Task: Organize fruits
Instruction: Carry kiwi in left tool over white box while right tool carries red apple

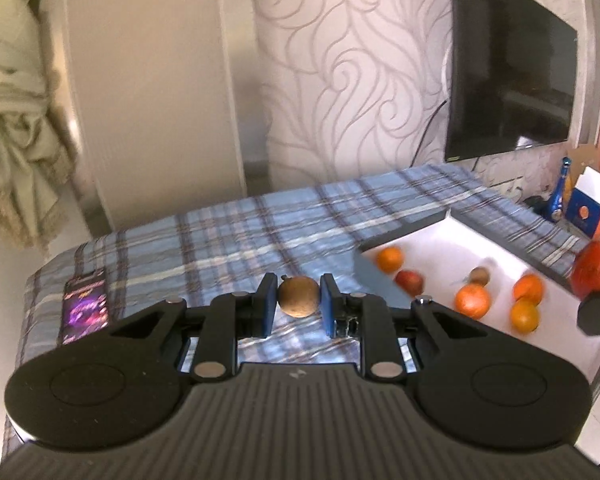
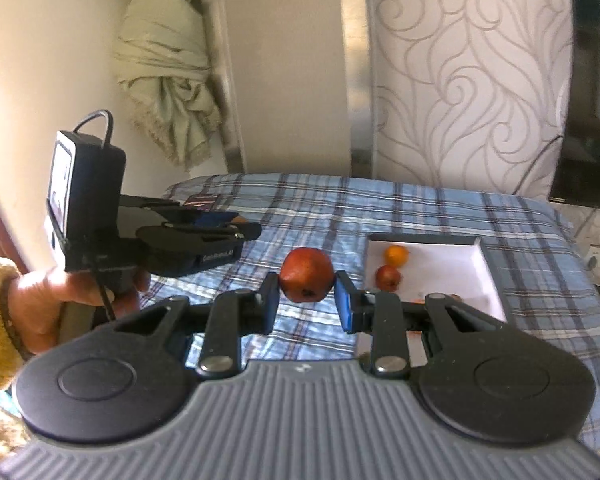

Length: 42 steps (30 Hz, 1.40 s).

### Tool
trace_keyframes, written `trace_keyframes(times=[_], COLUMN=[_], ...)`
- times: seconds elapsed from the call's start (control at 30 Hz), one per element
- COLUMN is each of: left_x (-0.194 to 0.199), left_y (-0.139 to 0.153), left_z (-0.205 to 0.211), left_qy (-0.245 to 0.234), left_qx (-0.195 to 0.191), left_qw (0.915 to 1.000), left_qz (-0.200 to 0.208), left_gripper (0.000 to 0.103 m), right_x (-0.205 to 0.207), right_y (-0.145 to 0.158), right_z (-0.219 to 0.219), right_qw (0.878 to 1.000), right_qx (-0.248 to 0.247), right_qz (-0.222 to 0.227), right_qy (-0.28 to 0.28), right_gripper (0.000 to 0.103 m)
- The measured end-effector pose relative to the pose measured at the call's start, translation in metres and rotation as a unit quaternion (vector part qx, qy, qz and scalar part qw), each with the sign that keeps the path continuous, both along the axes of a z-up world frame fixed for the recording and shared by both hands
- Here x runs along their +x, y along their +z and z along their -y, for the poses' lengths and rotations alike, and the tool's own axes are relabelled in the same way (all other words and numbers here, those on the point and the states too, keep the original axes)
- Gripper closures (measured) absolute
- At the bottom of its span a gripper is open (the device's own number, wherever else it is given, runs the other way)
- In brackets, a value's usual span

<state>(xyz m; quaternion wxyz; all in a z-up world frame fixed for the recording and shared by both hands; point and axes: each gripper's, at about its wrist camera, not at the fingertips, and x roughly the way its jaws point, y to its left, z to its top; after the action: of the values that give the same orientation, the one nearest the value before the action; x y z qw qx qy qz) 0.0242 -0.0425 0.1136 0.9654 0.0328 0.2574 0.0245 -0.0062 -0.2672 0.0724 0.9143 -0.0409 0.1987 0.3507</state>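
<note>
My left gripper (image 1: 298,297) is shut on a small brown round fruit (image 1: 297,297) and holds it above the blue plaid cloth. My right gripper (image 2: 307,283) is shut on a red pomegranate (image 2: 307,275), also above the cloth; the pomegranate shows at the right edge of the left wrist view (image 1: 596,268). A white tray (image 1: 440,248) lies to the right with several oranges (image 1: 472,300), a red fruit (image 1: 410,282) and a brown fruit (image 1: 480,276) in it. In the right wrist view the tray (image 2: 452,264) lies just right of the pomegranate. The left gripper (image 2: 235,232) shows there at the left.
A phone (image 1: 87,308) lies on the cloth at the left. A TV (image 1: 508,76) hangs on the patterned wall. A blue bottle (image 1: 560,196) and boxes (image 1: 588,204) stand at the far right. A curtain (image 1: 15,120) hangs at the left.
</note>
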Motion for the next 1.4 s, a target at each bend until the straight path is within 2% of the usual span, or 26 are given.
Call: trace_keyframes(times=[0.37, 0.7, 1.4], left_x=[0.034, 0.067, 0.139], left_y=[0.006, 0.003, -0.041], left_z=[0.057, 0.091, 0.125], left_qy=[-0.053, -0.079, -0.095], left_qx=[-0.003, -0.003, -0.009], left_qw=[0.9986, 0.9969, 0.9937], left_qz=[0.000, -0.002, -0.058], left_gripper=[0.076, 0.076, 0.076], right_x=[0.007, 0.012, 0.022], right_y=[-0.006, -0.010, -0.019], right_z=[0.040, 0.058, 0.067], right_qw=[0.998, 0.995, 0.989], right_qx=[0.002, -0.004, -0.021], right_qz=[-0.015, -0.022, -0.042], right_qy=[-0.065, -0.095, -0.139], right_gripper=[0.070, 0.070, 0.070])
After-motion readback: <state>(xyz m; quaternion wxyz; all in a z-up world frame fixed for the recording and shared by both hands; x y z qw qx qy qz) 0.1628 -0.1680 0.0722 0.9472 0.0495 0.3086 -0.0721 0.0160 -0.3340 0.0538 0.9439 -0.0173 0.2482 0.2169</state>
